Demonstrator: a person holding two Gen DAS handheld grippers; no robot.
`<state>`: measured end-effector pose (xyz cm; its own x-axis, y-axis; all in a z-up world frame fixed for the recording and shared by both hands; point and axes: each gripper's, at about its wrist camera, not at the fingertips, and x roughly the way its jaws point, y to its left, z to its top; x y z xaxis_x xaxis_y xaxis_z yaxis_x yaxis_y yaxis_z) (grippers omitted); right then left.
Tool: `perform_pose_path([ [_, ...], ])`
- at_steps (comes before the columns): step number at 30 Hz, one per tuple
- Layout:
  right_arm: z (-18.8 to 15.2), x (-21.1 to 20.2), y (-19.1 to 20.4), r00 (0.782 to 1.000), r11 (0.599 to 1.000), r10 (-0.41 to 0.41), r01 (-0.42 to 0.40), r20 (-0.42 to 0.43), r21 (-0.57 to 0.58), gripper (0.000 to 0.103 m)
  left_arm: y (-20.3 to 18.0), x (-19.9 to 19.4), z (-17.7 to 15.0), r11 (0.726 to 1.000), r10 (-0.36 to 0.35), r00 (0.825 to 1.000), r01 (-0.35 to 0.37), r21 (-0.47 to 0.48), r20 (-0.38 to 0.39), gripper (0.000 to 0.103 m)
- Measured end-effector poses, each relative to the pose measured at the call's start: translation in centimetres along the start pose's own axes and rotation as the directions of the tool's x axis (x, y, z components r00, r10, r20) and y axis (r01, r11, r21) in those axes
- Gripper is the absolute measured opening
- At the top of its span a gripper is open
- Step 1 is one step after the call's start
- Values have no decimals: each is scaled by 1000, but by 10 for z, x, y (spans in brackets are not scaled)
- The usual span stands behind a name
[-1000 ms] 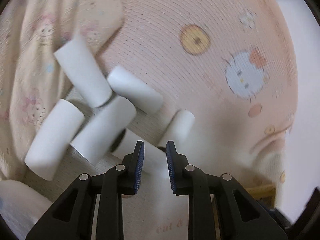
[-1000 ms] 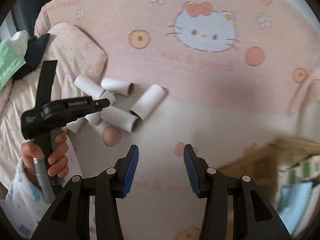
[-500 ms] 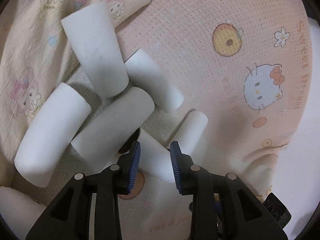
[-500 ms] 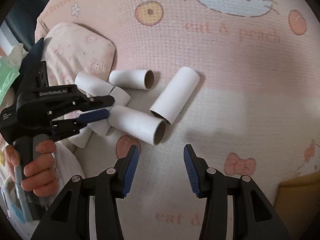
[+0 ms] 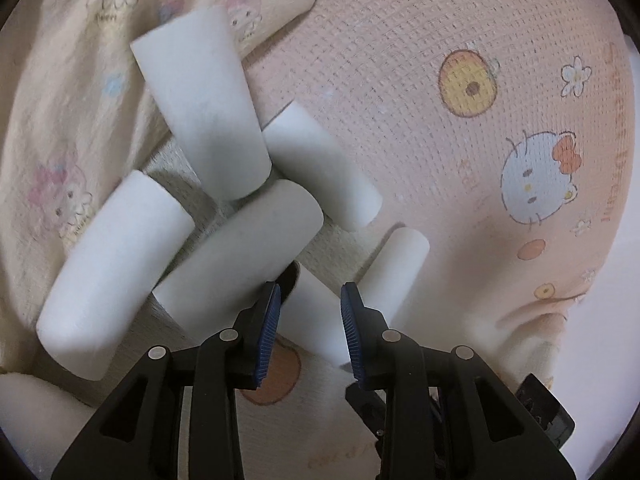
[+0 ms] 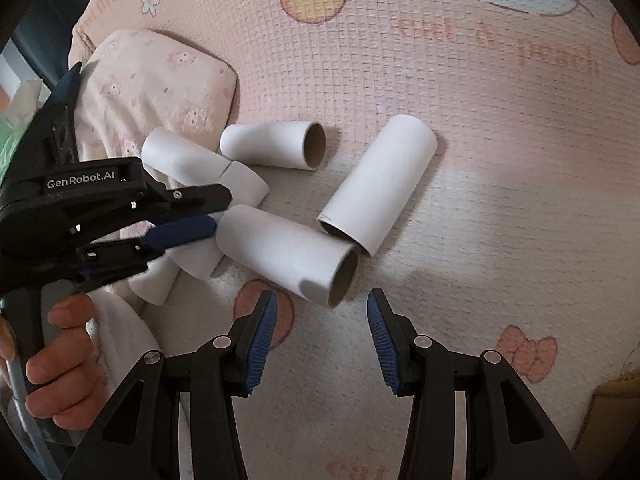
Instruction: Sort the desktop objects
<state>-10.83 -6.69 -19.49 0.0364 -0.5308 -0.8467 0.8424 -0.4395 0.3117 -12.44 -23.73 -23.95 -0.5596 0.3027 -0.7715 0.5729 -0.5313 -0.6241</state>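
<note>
Several white cardboard tubes lie in a loose pile on a pink cartoon-print mat (image 6: 480,120). In the right wrist view my right gripper (image 6: 322,320) is open and empty, just short of the open end of the nearest tube (image 6: 288,254). Another tube (image 6: 378,184) lies right of it, and a third (image 6: 274,146) behind. My left gripper (image 5: 308,308) is open, its jaws either side of the end of a tube (image 5: 316,316). It shows from the side in the right wrist view (image 6: 192,220), held by a hand (image 6: 60,360).
A folded cream cartoon-print cloth (image 5: 60,100) lies left of the pile; in the right wrist view it (image 6: 160,80) is behind the tubes. A wooden box corner (image 6: 616,412) sits at the lower right.
Both grippers have moved closer to the tube pile. The left gripper has opened a little wider around the tube end. The right gripper now sits just before the nearest tube.
</note>
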Motion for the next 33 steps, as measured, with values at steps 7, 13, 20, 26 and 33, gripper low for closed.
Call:
perform_pose_path([
  [7,1,4,-5,1000,1000,-13,13,-5,27,43,-12,11,-7,997,3,997,3,78,-73,34],
  [13,-5,-3,-17,1000,996,-30,31,-9,86,43,-31,23,-22,980,18,989,12,197,-149,34],
  [20,-26,-20,-33,994,982,-103,107,-35,153,43,-65,35,-59,922,58,978,24,386,-198,34],
  [26,-50,-49,-45,989,965,-147,144,-5,220,43,-77,42,-85,886,85,968,34,462,-234,34],
  [33,-71,-64,-35,970,956,-241,242,-28,163,43,-89,36,-122,812,154,960,12,584,-235,34],
])
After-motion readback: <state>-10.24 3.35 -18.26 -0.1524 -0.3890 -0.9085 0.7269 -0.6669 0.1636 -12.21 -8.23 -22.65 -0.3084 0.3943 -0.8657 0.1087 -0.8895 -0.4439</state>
